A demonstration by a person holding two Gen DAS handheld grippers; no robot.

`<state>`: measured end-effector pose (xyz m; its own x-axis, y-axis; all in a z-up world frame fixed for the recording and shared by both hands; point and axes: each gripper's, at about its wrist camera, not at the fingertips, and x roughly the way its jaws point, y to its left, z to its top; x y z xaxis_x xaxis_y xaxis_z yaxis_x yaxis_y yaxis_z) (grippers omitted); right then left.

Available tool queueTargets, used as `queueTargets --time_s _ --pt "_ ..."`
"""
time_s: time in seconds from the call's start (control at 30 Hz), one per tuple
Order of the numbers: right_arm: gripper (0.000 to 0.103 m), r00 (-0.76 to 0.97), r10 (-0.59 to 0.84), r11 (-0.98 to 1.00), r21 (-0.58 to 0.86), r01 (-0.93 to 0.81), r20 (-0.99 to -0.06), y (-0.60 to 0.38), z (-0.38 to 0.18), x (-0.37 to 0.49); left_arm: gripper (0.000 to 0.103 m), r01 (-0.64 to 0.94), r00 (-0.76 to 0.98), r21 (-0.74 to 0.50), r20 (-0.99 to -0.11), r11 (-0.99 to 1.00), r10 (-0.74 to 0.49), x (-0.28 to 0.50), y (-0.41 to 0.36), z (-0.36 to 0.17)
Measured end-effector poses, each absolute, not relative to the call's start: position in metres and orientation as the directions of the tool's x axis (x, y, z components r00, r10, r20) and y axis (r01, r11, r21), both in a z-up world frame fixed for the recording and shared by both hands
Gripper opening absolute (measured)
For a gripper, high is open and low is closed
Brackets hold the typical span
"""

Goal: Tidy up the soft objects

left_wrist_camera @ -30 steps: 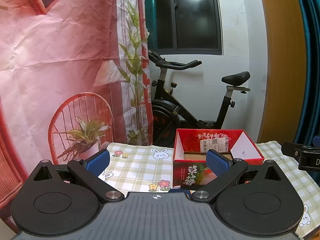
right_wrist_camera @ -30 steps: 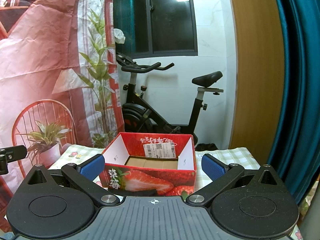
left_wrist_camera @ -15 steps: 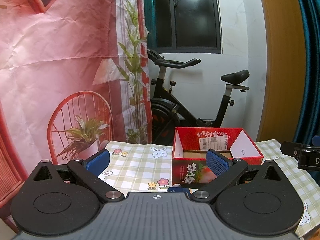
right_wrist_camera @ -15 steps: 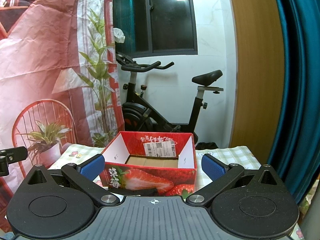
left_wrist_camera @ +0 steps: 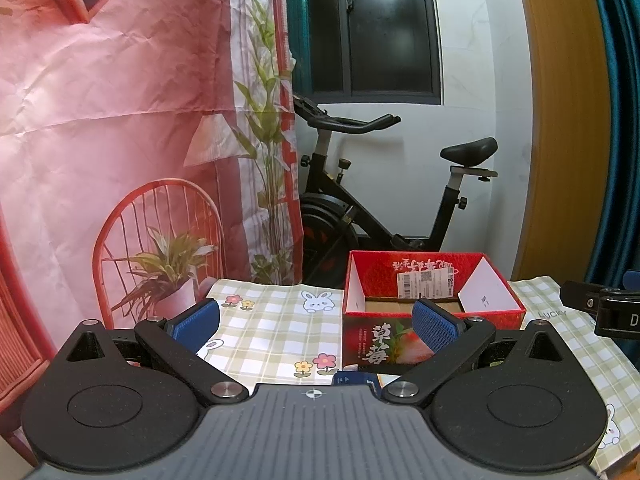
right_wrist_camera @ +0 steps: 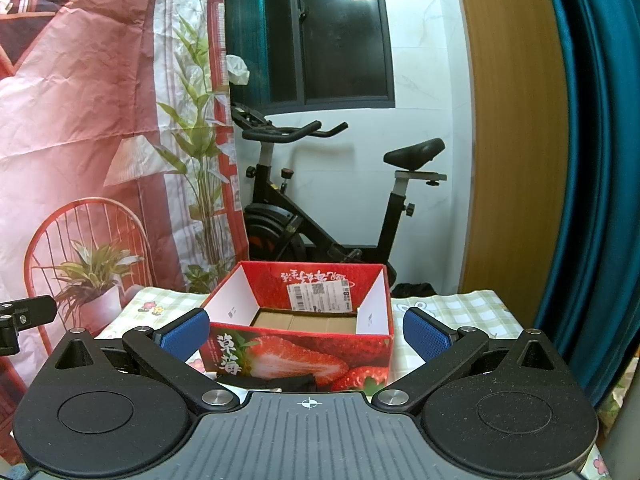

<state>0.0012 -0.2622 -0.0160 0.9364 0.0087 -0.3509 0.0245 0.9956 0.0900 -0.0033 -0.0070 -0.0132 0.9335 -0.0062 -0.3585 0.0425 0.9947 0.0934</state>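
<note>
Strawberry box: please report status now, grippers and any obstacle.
Left gripper open, empty. Right gripper open, empty. Strawberry box open-topped on checked tablecloth, cardboard floor visible. Dark item lies against its front.

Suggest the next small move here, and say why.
Probably tilt the right tongs down toward the dark item lying just before the strawberry box. Both tongs are open and hold nothing, the left tongs too, and the box looks empty. What that item is I cannot tell.
</note>
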Motion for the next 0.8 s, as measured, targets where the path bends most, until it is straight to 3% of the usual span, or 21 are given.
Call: queueTargets --time_s 0.8 --pt "0.103 0.933 0.017 0.995 0.094 0.018 -0.360 -0.2598 -0.0168 0.0014 0.103 0.040 0.926 0.089 -0.378 0.995 -0.004 -0.0038 -0.0049 -0.0156"
